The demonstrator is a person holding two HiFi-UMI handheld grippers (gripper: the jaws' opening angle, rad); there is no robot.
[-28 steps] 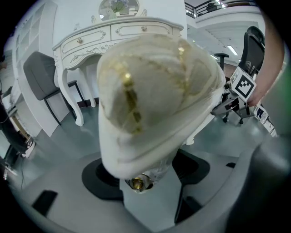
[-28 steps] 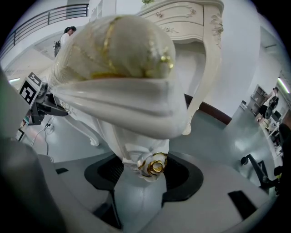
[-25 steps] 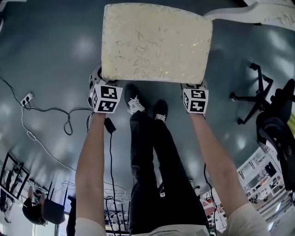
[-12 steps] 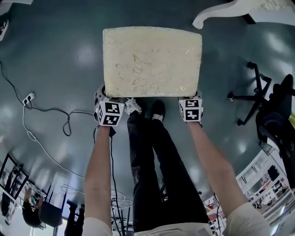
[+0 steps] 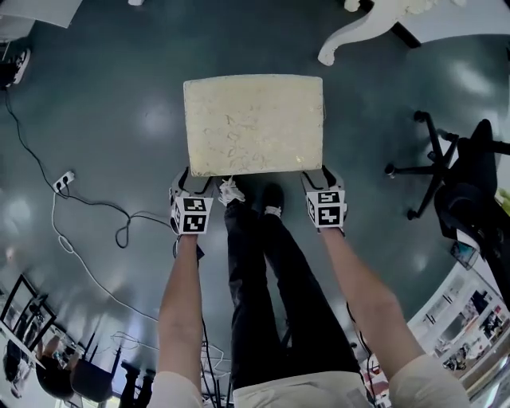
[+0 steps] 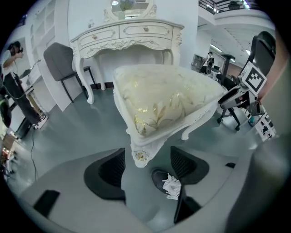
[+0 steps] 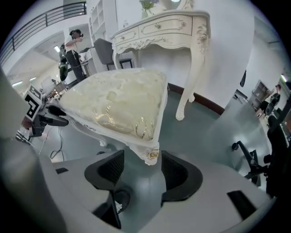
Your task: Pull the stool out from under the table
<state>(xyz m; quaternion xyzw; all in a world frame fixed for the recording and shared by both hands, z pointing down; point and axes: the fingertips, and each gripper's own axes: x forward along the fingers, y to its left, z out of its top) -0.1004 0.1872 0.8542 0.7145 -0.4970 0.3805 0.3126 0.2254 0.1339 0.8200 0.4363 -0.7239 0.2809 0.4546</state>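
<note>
Stool (image 5: 253, 123) now clear of the table (image 5: 374, 22)

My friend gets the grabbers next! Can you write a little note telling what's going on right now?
Left gripper: open, jaws either side of the stool's near left corner, not pinching it.
Right gripper: open, same at the near right corner.
Stool: out on the open floor, clear of the table.
Done: the pull-out, it seems.
Left: probably just back both grippers away.
</note>
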